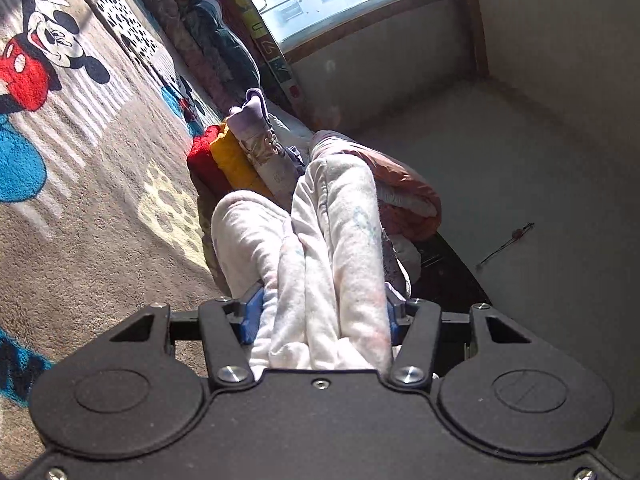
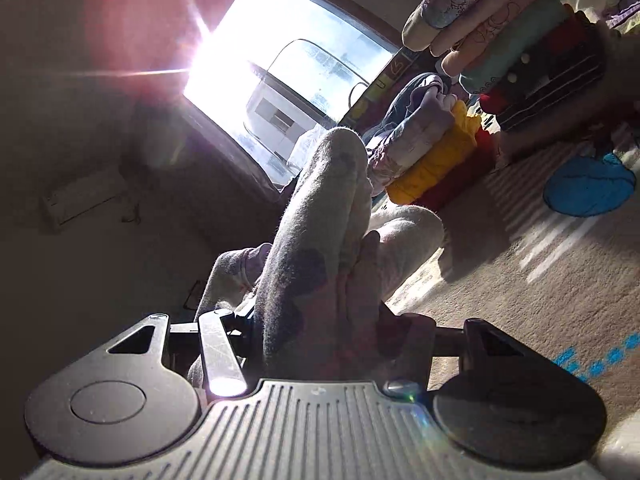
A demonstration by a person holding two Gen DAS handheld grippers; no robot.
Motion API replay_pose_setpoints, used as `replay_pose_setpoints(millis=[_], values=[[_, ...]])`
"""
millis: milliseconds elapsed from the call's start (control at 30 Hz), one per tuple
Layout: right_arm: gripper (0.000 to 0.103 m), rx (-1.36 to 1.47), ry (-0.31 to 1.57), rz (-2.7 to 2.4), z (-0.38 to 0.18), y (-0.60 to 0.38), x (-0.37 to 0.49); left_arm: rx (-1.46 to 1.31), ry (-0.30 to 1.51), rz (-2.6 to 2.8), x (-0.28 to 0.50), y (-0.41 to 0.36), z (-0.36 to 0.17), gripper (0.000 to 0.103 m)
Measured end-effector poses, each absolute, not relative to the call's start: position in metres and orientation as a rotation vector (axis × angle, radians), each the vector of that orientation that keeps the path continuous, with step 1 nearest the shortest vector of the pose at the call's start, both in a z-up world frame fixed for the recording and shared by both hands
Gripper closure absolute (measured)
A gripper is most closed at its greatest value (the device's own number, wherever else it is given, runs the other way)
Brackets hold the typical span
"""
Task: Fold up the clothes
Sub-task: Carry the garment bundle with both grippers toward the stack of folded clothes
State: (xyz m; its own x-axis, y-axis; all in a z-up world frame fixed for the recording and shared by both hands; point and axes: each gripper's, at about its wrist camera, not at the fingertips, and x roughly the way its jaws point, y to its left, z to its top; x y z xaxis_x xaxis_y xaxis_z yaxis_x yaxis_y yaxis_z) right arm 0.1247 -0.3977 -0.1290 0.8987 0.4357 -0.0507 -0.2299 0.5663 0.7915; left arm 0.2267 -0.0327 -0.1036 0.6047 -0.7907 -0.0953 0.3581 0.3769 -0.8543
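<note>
Two grippers you hold clamp one pale pink-white fleece garment (image 1: 328, 248): your left gripper (image 1: 320, 316) and right gripper (image 2: 320, 320) each have jaws pinched on its bunched folds, above the grey cartoon-mouse carpet (image 1: 80, 208), facing a sunlit window (image 2: 280, 80).

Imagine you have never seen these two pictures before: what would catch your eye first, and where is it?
The bundled white garment fills the middle of both views, clamped between the jaws of the left gripper and the right gripper. Beyond it, a stack of folded clothes with red and yellow layers stands on the cartoon-mouse rug. In the right wrist view, glare from the bright window floods the upper left.
</note>
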Motion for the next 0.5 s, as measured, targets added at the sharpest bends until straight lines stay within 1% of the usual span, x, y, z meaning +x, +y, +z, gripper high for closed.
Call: replay_pose_setpoints(millis=[33,133,167,200,233,267,300,333,400,433,500], values=[[0.049,0.905,0.282,0.384,-0.135,-0.401,0.129,-0.91,0.585,-0.754,0.23,-0.035,-0.11,0.05],[0.048,1.007,0.544,0.283,-0.18,-0.401,0.155,-0.89,0.768,-0.613,0.241,-0.039,-0.146,0.049],[0.05,1.03,0.585,0.248,-0.192,-0.401,0.156,-0.892,0.81,-0.585,0.242,-0.037,-0.158,0.048],[0.046,1.023,0.57,0.253,-0.19,-0.4,0.152,-0.912,0.817,-0.579,0.241,-0.032,-0.164,0.046],[0.038,1.014,0.555,0.258,-0.188,-0.4,0.149,-0.927,0.808,-0.6,0.24,-0.027,-0.163,0.039],[0.033,0.954,0.541,0.248,-0.179,-0.397,0.141,-0.918,0.807,-0.617,0.237,-0.023,-0.158,0.034],[0.02,0.896,0.526,0.238,-0.17,-0.395,0.133,-0.889,0.804,-0.624,0.235,-0.02,-0.153,0.027],[0.013,0.891,0.524,0.221,-0.17,-0.397,0.13,-0.864,0.795,-0.619,0.233,-0.018,-0.149,0.023],[0.014,0.881,0.518,0.187,-0.171,-0.401,0.124,-0.829,0.775,-0.59,0.226,-0.011,-0.145,0.023],[0.017,0.9,0.516,0.181,-0.174,-0.405,0.125,-0.832,0.773,-0.585,0.224,-0.008,-0.146,0.023],[0.017,0.91,0.512,0.182,-0.178,-0.408,0.125,-0.812,0.769,-0.56,0.221,-0.005,-0.146,0.023]])
